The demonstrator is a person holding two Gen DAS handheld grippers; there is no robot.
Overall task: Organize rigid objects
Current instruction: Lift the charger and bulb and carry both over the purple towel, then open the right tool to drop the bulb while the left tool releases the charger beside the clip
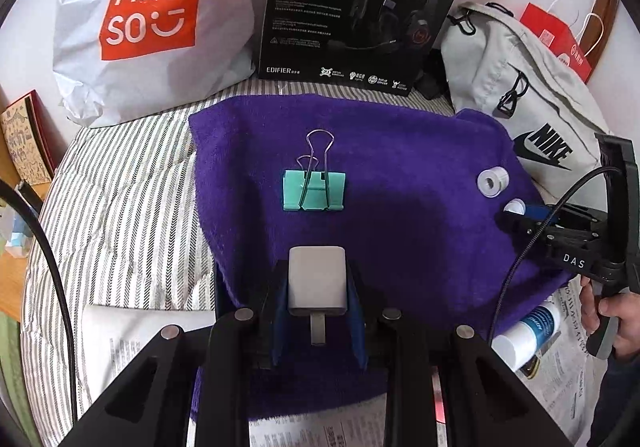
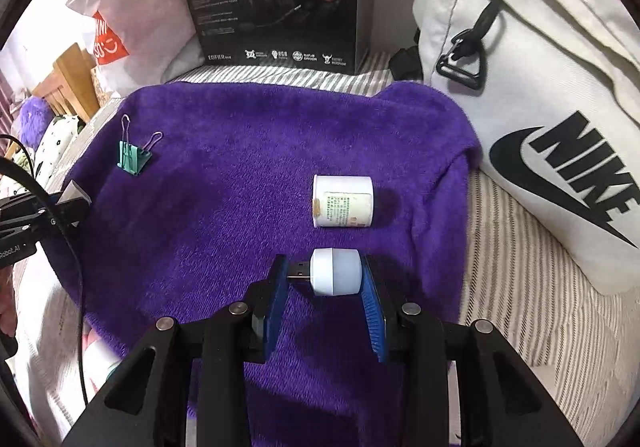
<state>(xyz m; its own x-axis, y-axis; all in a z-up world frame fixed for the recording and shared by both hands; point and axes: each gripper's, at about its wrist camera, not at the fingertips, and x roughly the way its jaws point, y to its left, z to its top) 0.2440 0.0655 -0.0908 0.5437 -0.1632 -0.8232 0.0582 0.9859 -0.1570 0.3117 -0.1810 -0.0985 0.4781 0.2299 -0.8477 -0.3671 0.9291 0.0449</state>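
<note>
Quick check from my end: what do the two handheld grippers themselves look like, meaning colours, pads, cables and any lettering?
Both are black, angular frames with round silver pivot pins and blue pads inside the fingers. The left gripper trails a black cable past its left side, and its body reads "RoboLAI" from the right wrist view. The right gripper carries white "DAS" lettering, a braided black cable and a grey-and-black handle. A dark sleeve shows at that hand.

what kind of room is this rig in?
Probably a bedroom, with a bed as the work surface: striped bedding under a purple towel, with a Nike bag and headset box propped at the wall.
</note>
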